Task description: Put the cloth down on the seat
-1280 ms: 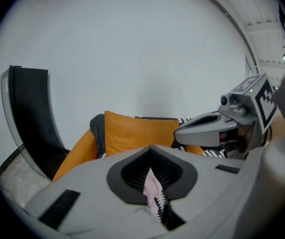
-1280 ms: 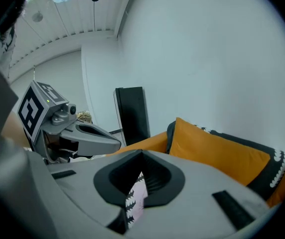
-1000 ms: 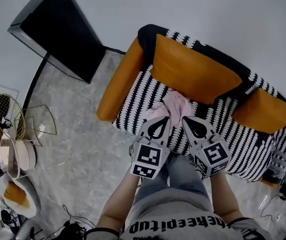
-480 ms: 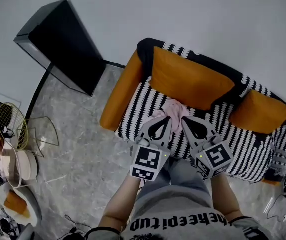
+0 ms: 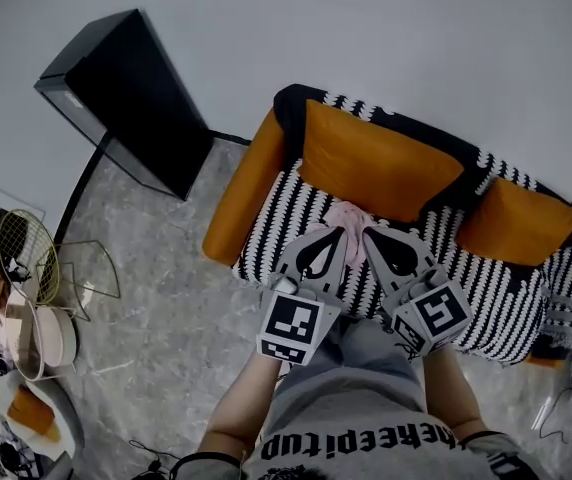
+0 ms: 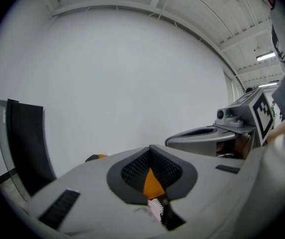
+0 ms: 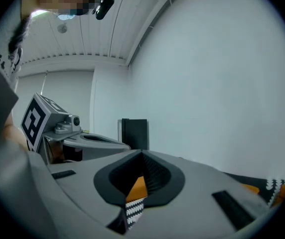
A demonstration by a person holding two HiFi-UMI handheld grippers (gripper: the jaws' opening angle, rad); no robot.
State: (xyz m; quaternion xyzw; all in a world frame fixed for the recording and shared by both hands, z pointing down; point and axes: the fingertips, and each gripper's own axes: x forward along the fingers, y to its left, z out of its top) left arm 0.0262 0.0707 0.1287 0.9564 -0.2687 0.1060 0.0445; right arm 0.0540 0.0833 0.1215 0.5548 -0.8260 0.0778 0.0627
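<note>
Grey shirt fabric (image 5: 366, 438) at 6 o'clock is carrying white print, of which "heepitup" is showing clearly. Just beyond it, black-and-white square markers are facing up on both cubes. The left tool (image 5: 338, 232) is pinching the pink cloth (image 5: 350, 216), jaws together, with a pink scrap showing in its slit in the left gripper view. The right tool (image 5: 368, 234) is keeping its jaws together too, its tip lying at the cloth's right edge. The cloth is bunching between the two tips over the black-and-white seat (image 5: 296, 203); whether it is touching the seat I cannot tell. Orange cushions (image 5: 381, 163) are leaning at 12 and 3 o'clock, and an orange bolster (image 5: 246, 188) is lying at 10. Farther off, a black cabinet (image 5: 131, 93) is standing at 10 o'clock against the white wall (image 5: 416, 38), and a wire basket (image 5: 21, 258) is sitting at 9 on the marbled floor (image 5: 156, 288).
</note>
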